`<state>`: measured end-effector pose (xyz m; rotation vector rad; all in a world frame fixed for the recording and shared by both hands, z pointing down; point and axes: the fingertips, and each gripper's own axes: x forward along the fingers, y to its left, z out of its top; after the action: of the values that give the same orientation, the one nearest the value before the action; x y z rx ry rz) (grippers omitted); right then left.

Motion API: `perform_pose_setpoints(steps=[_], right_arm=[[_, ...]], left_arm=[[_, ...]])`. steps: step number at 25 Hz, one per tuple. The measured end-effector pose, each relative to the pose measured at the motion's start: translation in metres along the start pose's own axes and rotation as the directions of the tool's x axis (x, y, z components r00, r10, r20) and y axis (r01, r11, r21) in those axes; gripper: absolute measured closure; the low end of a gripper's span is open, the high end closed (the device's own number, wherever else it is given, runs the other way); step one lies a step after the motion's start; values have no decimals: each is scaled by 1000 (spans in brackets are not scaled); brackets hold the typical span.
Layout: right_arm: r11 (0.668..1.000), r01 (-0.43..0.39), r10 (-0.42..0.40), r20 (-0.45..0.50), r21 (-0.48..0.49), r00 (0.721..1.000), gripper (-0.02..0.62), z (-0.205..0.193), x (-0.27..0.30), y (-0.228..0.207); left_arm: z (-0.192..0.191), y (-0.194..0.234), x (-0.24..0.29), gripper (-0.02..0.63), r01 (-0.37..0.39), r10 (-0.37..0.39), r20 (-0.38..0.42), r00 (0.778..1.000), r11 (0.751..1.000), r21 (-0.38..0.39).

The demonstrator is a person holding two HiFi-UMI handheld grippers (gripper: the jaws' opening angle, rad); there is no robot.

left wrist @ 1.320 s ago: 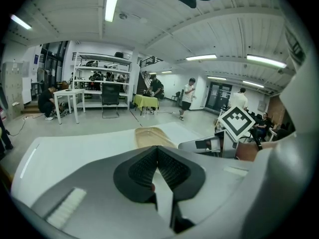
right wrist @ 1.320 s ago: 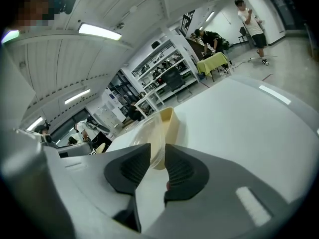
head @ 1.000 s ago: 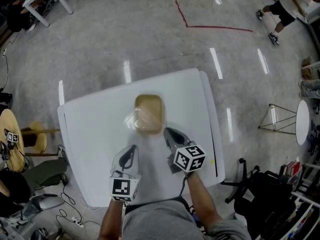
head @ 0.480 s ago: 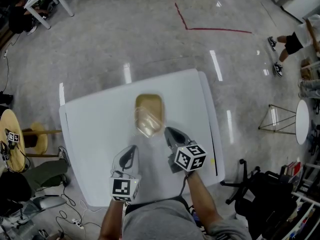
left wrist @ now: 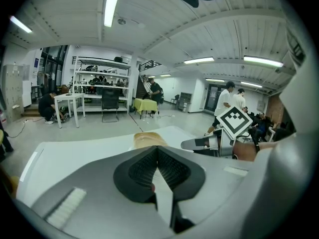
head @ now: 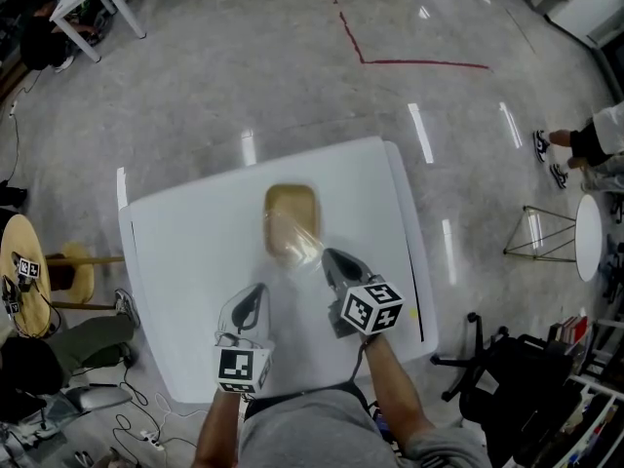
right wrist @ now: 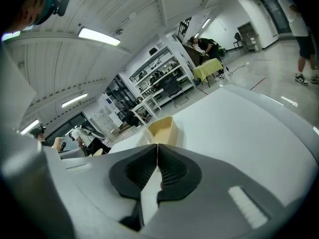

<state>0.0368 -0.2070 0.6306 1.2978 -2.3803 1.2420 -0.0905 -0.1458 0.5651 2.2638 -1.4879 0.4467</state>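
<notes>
- Right tongs [right wrist: 157, 146]: jaws pressed together tip to tip, no gap visible in the right gripper view. They hover low over the white tabletop [head: 185, 261].
- Left tongs [left wrist: 157, 148]: also closed, pads meeting, nothing between them. Held just beside the right tongs, a little nearer the person.
- Tan tray [head: 291, 206]: sits flat on the tabletop, open side up, just ahead of the right tongs' tips and ahead-right of the left tongs. Apart from both.
- Clear plastic piece [head: 297, 242]: lies over the tray's near end, w/ its edge running back toward the right tongs' tips. It's blurred in the head view, so can't tell if that edge touches the tips or is nipped between them.
- Handling, tray (est.): looks thin-walled and light, prob. moulded plastic or pulp. Stiff enough to keep its shape, but the walls would likely flex under a hard squeeze. The tabletop is smooth and glossy, so a nudge could send it sliding rather than lifting.
- Best hold, tray (est.): the short wall nearest the right tongs, one jaw inside the rim and one outside. The jaws would need to spread only a little.
- Handling, clear piece (est.): flimsy, slick and easy to crumple. Take it at the free edge w/ a light pinch, since it could drag the tray along.
- Bkgd: shelving, white tables and several people, all well beyond the tongs.
</notes>
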Motion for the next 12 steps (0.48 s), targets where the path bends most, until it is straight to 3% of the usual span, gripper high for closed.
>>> perform_pose_setpoints(steps=[12], right_arm=[[999,-1,4,71,-39,997,591,17,-25,24]], left_arm=[[13,-4,-23,595,5,-6,36,999,1000,23]])
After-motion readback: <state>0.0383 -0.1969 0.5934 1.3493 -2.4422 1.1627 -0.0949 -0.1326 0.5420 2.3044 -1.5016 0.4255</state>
